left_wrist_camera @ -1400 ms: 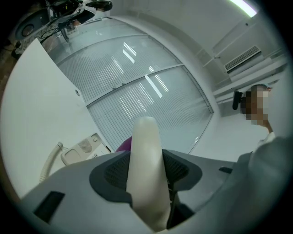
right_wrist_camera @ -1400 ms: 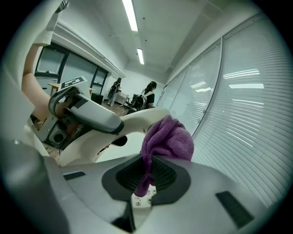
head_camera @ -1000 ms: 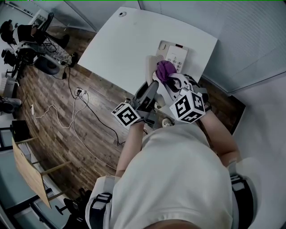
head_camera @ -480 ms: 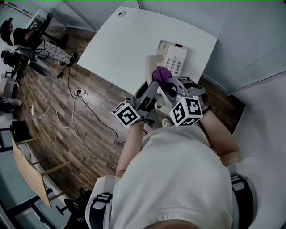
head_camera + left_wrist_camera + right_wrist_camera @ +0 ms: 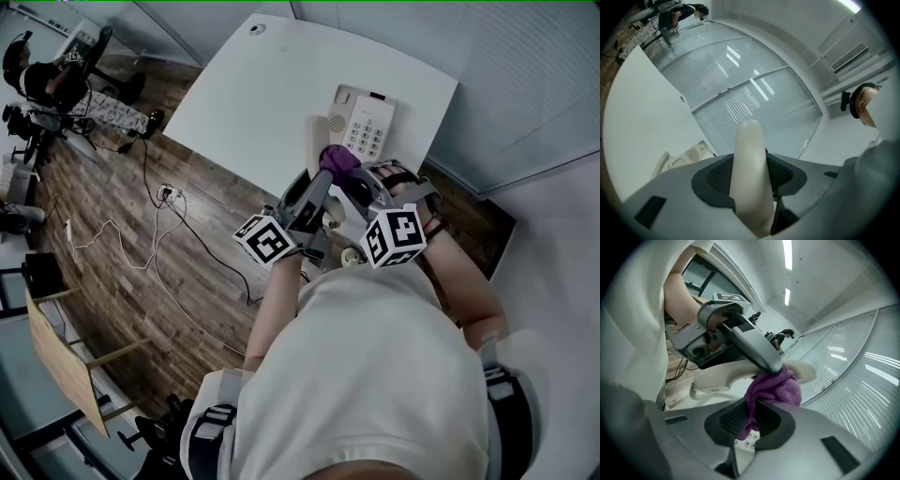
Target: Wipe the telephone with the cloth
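The telephone handset [image 5: 747,140] sat clamped between the jaws of the left tool [image 5: 750,183]. Its base [image 5: 367,124] stood just ahead of both tools on the white table [image 5: 253,94]. Beside it, the right tool [image 5: 751,420] gripped a purple cloth [image 5: 774,386], bunched against the handset.

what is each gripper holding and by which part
Left gripper: the cream plastic telephone handset, clamped across its middle handle. Right gripper: the bunched purple terry cloth, pinched by its lower fold.
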A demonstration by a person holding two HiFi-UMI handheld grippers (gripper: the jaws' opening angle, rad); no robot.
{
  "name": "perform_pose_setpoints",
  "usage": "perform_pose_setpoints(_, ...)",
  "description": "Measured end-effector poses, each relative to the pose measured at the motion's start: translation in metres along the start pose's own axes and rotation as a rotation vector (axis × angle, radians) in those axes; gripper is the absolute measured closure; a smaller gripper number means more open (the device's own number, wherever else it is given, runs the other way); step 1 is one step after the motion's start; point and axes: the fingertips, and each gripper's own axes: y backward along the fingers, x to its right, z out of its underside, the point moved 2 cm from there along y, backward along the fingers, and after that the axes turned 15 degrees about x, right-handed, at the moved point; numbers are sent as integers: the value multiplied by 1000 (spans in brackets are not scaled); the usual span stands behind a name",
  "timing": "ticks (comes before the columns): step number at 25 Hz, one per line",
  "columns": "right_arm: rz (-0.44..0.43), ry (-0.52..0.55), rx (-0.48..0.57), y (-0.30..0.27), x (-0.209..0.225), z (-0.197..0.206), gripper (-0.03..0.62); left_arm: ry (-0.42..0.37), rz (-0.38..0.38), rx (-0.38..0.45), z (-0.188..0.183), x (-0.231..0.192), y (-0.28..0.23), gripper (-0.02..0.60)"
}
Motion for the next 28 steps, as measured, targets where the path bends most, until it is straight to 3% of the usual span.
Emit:
perform_pose_setpoints(8, -45, 37, 8, -2, -9, 3, 549, -38, -10, 5, -4, -6, -4, 356)
perform_pose_setpoints(12, -88, 64, 4, -6, -20, 7, 549, -14, -15, 37, -11, -12, -5, 356)
perform_pose_setpoints(17, -88, 83, 2, -6, -26, 8, 549, -44, -22, 19, -13, -13, -5, 356)
perform_pose_setpoints(28, -95, 15, -24, 4, -38, 23, 549, -49, -17, 54, -25, -13, -11, 356)
